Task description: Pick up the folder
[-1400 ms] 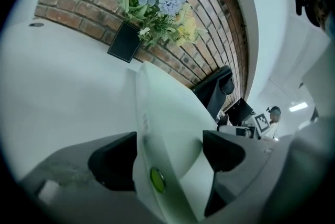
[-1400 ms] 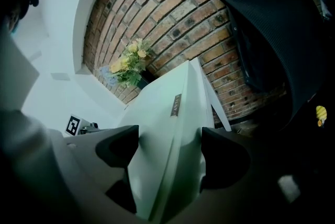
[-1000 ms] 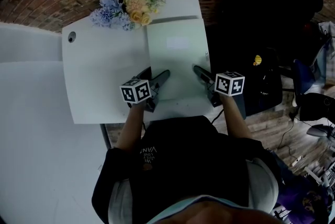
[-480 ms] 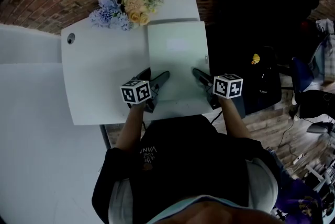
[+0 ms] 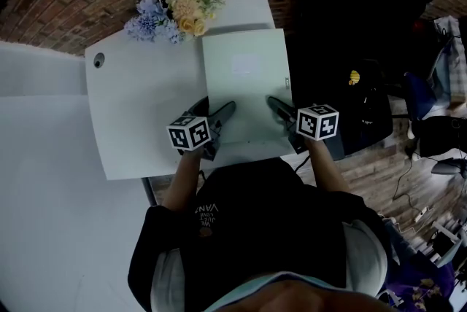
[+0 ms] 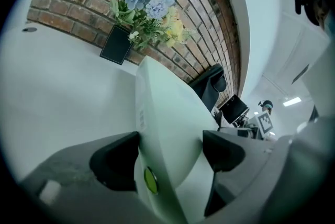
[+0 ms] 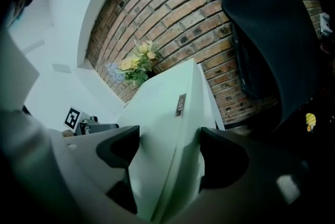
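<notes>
Movement in the head view is slight but telling: half a second ago a strip of desk [image 5: 139, 106] showed below the near edge of the folder [image 5: 244, 84], and now that edge reaches the desk's front rim. Both marker cubes have also come a little toward the person. I judge that the lift has begun, or at least that the folder is being drawn forward off the desk. The left gripper [image 5: 221, 114] sits at the folder's near left corner and the right gripper [image 5: 277, 106] at its near right corner. Counted here: one pale green folder with one white label, one desk with one round hole near its far left corner, one bunch of flowers [image 5: 179, 8] at the back, one black chair [image 5: 357, 19] to the right, and two grippers.

In the left gripper view, the jaws are clamped on the folder's edge, with a black pad pressed against each face and one green dot showing low on the spine. One dark pot [image 6: 116, 45] holds the flowers.

In the right gripper view, the jaws likewise grip the folder's opposite edge, a pad on either side. One small label [image 7: 181, 105] sits on that edge, and the chair stands against the brick wall [image 7: 172, 13].
</notes>
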